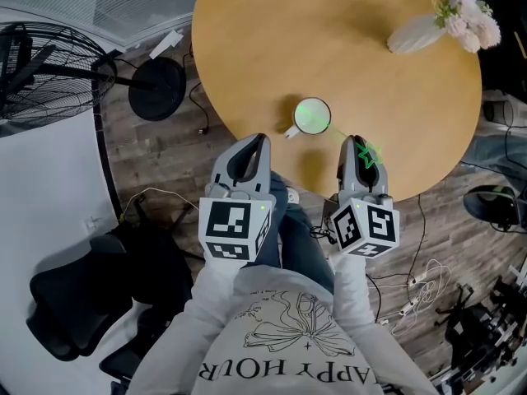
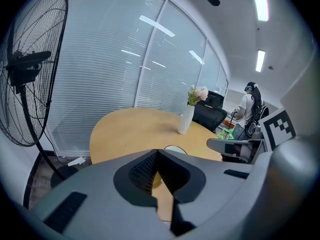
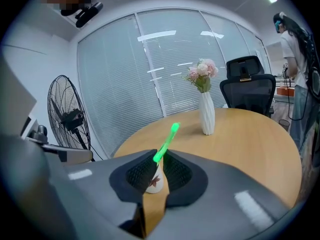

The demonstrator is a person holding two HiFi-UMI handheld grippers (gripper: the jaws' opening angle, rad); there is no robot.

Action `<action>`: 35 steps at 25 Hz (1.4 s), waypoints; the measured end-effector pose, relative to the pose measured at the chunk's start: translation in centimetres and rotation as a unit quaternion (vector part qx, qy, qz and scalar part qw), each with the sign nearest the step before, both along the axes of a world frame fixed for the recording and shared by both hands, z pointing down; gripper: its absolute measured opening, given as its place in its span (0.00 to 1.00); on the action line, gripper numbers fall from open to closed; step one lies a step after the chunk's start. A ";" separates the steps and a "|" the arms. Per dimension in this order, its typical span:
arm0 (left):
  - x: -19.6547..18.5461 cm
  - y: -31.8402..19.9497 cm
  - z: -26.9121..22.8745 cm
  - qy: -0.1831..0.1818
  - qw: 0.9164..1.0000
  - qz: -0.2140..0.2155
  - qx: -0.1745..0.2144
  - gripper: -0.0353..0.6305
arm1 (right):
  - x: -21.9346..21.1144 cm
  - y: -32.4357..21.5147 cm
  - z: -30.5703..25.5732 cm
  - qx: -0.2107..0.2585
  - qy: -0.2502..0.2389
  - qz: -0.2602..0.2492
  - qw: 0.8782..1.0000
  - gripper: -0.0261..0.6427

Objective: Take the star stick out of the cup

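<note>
Right gripper (image 3: pixel 159 165): jaws narrow, pinched on the star stick (image 3: pixel 167 142) close to its star. The plain end angles forward toward the cup (image 3: pixel 154 183). Head view: star sits over the right jaws and the stick reaches the cup's rim. Tip inside or clear of the cup: cannot tell. Left gripper (image 2: pixel 157 155): jaws together, empty, near the cup's handle side but apart from it, not bracing.

Risks, as judged:
- A sideways or low pull could lever the stick against the rim and tip or skid the unheld cup across the worktop (image 1: pixel 346 48).
- The thin stick, held only at the pad tips, may swivel or slip out on a jerky lift.
</note>
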State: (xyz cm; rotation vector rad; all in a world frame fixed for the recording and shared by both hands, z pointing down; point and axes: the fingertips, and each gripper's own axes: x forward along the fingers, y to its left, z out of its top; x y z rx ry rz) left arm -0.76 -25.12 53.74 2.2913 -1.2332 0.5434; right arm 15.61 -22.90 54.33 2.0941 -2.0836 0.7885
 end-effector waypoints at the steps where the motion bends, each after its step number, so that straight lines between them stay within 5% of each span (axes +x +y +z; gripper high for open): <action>1: 0.0 0.0 0.0 0.000 1.000 0.000 0.000 0.06 | 0.0 -0.1 -0.1 0.002 -0.001 -0.001 1.000 0.11; 18: -0.3 -0.1 -2.5 0.005 1.000 -0.012 0.021 0.06 | -0.8 -0.5 -3.1 0.019 -0.008 -0.027 0.999 0.08; 35: -0.8 1.9 -8.4 0.022 0.996 -0.033 0.081 0.06 | -0.9 2.4 -9.6 0.074 0.006 -0.043 0.996 0.08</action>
